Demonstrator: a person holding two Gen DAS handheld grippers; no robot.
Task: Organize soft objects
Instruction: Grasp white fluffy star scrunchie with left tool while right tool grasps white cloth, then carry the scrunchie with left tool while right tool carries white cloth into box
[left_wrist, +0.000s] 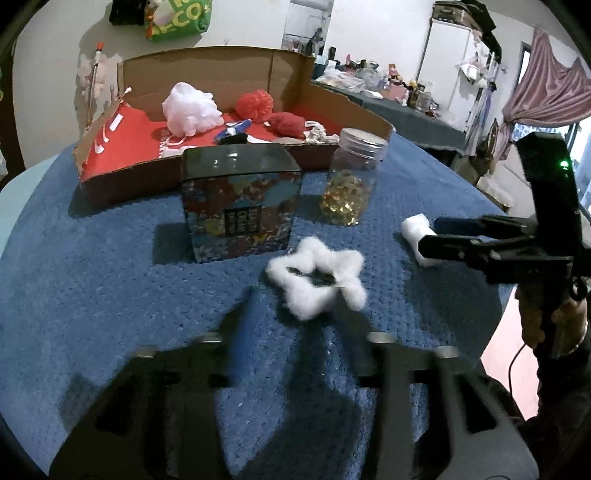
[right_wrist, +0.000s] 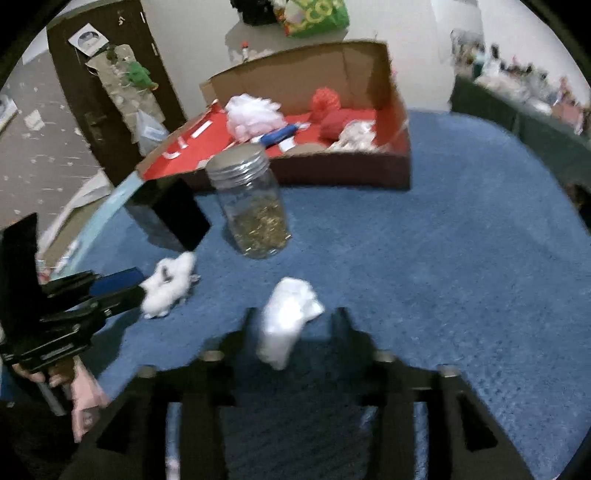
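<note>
White folded cloth (right_wrist: 286, 325) lies at 12 o'clock between my right gripper (right_wrist: 295, 325) fingers, spread wide, long axis 1-to-7; my left gripper (left_wrist: 295, 306), equally wide, faces the fluffy star (left_wrist: 317, 277).

We take this for a lived-in room of a home. We see a table under a blue knitted cloth (left_wrist: 110, 280), and behind it painted walls with a green printed bag (left_wrist: 177, 18) hanging high up. To one side stands a second table under a dark cover (left_wrist: 417, 114), crowded with small bottles, jars and figurines, beside a tall white cabinet (left_wrist: 450, 55). A pink curtain (left_wrist: 546, 88) is tied back at a bright window. From the right wrist view we also find a dark wooden door (right_wrist: 110, 74) with paper cutouts and a green toy stuck to it.
</note>
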